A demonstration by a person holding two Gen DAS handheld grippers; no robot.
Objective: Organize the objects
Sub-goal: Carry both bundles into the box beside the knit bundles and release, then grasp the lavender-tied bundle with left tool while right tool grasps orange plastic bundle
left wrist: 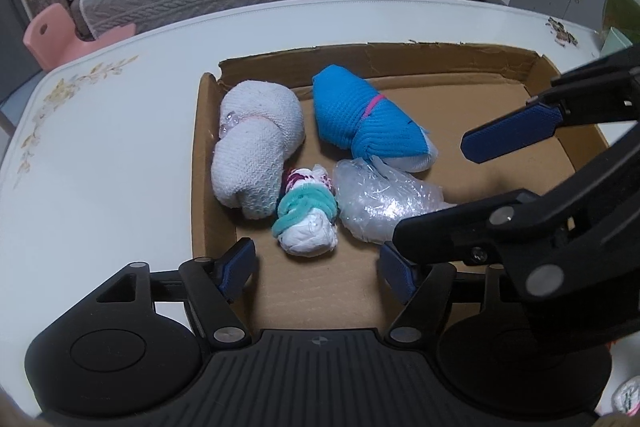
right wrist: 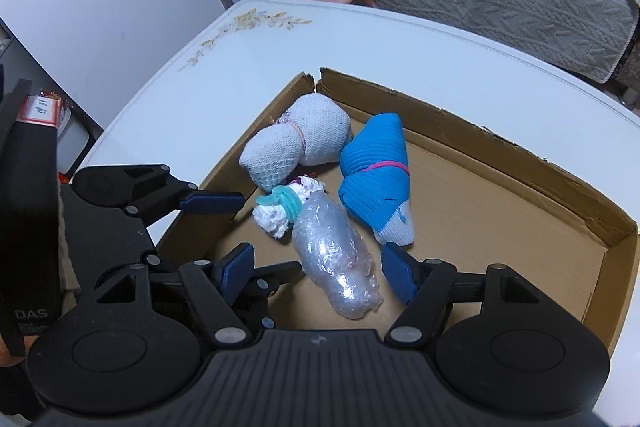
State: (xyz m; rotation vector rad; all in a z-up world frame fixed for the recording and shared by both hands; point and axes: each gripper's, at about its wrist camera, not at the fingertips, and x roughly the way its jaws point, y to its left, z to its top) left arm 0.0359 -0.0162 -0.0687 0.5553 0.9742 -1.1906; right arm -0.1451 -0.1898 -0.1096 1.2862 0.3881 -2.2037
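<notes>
four soft, light bundles lie in the cardboard box (left wrist: pixel 208 163) on the worktop (left wrist: pixel 104 155), and both left gripper (left wrist: pixel 318 269) and right gripper (right wrist: pixel 318 269) have jaws spread, holding nothing, so pinch the slippery plastic bundle (right wrist: pixel 336 263) round its middle.

A shallow cardboard tray (left wrist: pixel 448 57) holds four bundles lying on their sides. A white knit bundle (left wrist: pixel 256 147) sits in its corner, a blue sock roll (left wrist: pixel 360 115) beside it. In front of them, a small white bundle (left wrist: pixel 306 217) wound with teal cord touches a clear plastic-wrapped roll (left wrist: pixel 376 203).
</notes>
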